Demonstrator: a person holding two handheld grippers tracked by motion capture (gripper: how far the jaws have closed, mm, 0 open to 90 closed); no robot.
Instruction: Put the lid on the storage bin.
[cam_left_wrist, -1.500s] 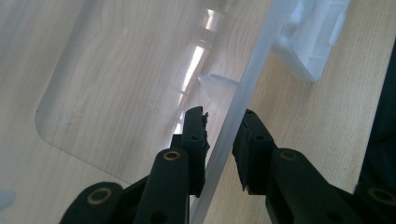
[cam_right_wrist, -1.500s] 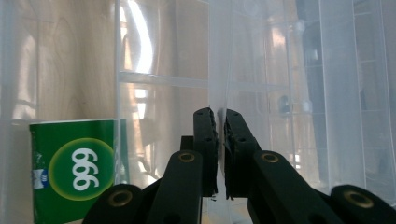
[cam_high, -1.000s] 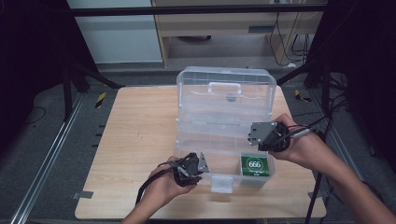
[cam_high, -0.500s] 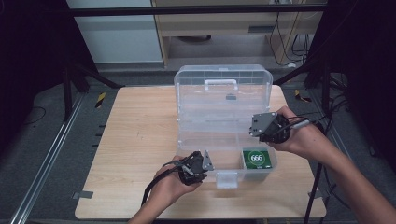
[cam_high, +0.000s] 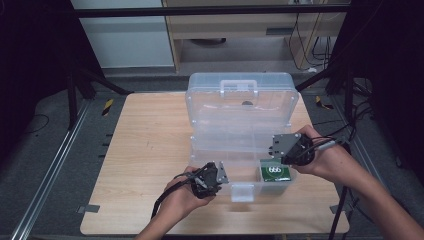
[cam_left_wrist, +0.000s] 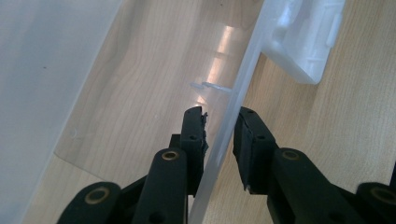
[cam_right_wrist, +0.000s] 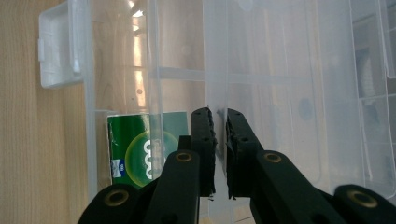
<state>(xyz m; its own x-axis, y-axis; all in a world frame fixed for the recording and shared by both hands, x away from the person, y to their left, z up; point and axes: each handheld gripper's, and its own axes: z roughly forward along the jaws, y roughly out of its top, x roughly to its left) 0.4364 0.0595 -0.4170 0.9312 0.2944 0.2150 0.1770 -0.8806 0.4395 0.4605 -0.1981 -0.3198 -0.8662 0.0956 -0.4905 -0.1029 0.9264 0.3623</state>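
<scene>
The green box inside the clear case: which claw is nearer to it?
Right. The right claw grips a tray wall directly over the green box; the left claw clamps the case's front wall, farther along.

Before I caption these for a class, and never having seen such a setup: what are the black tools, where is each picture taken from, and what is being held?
A person sits at a wooden table and holds a hand-held two-jaw gripper in each hand. One picture looks down from above; the other two come from a camera riding on each gripper, looking along its black jaws.

On the table stands a clear plastic box with its lid up. A green packet lies in the front right compartment.

The left gripper straddles the box's front wall, near the white latch. The right gripper is pinched shut on the edge of a clear inner tray.
</scene>
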